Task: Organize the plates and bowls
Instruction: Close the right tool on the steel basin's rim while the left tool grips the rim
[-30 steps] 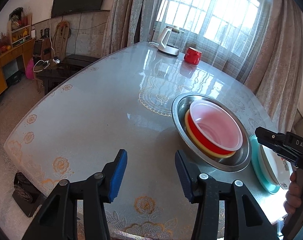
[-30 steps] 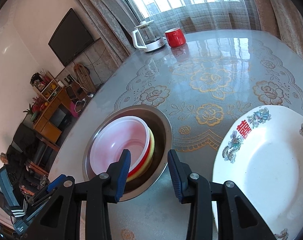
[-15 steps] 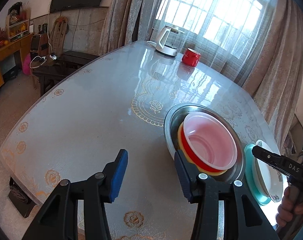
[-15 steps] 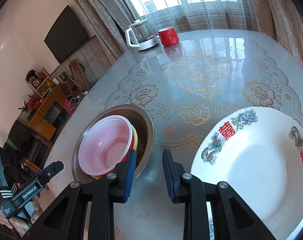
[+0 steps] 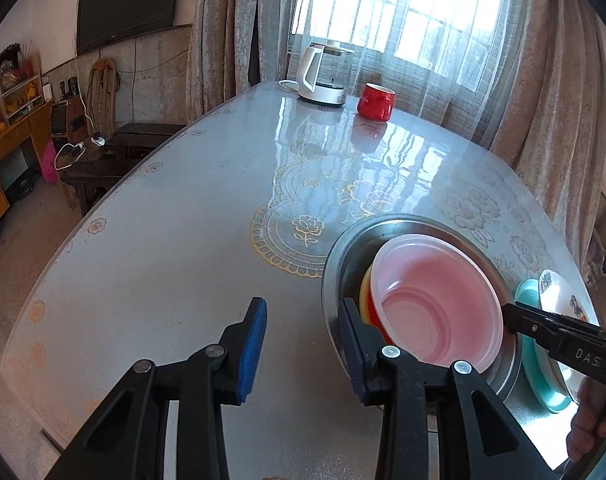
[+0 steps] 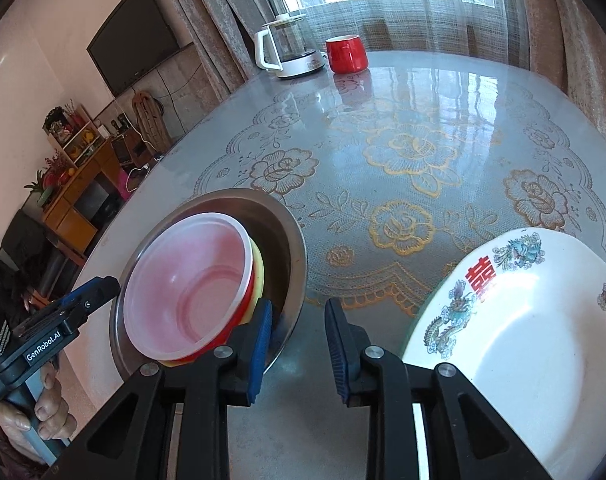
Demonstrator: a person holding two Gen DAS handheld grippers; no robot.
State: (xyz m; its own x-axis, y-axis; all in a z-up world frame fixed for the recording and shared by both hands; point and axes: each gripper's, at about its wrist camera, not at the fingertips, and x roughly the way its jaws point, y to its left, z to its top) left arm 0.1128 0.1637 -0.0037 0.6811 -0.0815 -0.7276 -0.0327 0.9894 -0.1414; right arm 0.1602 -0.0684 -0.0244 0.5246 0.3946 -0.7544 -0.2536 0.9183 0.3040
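- Two grippers flanked the steel basin (image 5: 415, 228) at its 9 and 3 o'clock rims; the nested pink bowl (image 5: 435, 304) lay inside.
- Left gripper (image 5: 301, 344) and right gripper (image 6: 297, 342) both stood apart, holding nothing.
- Decorated plate (image 6: 535, 344) rested on the tabletop (image 6: 403, 120) at 3 o'clock.
- Step judged: approaching the basin; next, closing squarely on opposite rims.
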